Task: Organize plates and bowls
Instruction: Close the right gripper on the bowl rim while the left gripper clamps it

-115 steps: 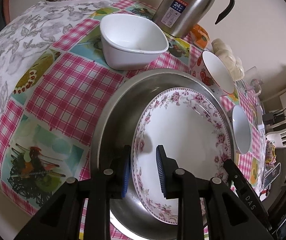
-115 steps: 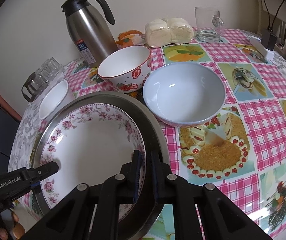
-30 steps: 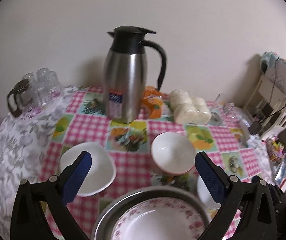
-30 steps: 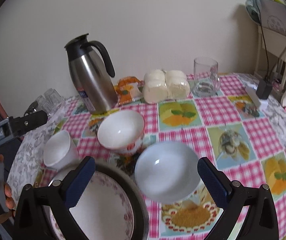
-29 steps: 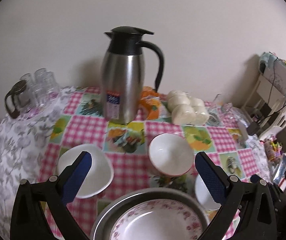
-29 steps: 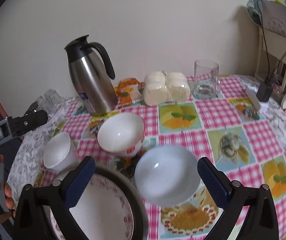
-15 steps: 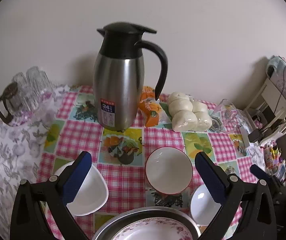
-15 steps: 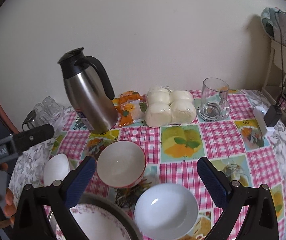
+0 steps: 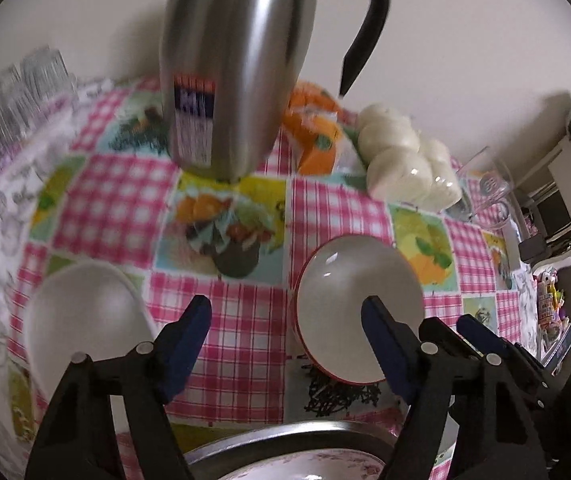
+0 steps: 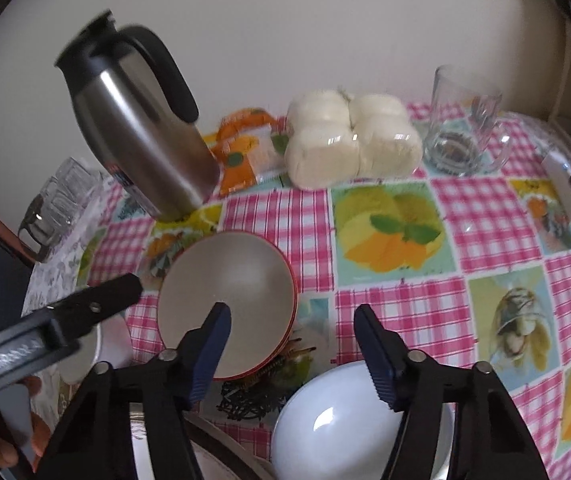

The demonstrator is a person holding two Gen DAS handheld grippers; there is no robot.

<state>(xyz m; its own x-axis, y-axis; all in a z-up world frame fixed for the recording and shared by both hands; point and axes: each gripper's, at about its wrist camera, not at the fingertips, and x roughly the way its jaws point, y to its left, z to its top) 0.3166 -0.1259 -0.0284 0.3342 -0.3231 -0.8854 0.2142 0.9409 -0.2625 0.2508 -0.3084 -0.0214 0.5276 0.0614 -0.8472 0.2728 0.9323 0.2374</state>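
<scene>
Tablecloth: red-rimmed bowl beside right claw.

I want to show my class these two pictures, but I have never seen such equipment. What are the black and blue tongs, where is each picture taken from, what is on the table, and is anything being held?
No robot here: a person carries a hand-held gripper in each hand, two black arms with blue pads. A camera on each looks forward along its fingers, so each picture is one gripper's own view. The left hand-held gripper and the right hand-held gripper have both just been closing, yet both hold nothing. On the checked tablecloth stand a steel jug, a red-rimmed bowl, a pale bowl, a white dish, wrapped buns and a glass mug. Nearest the cameras, a flowered plate lies in a metal basin.
</scene>
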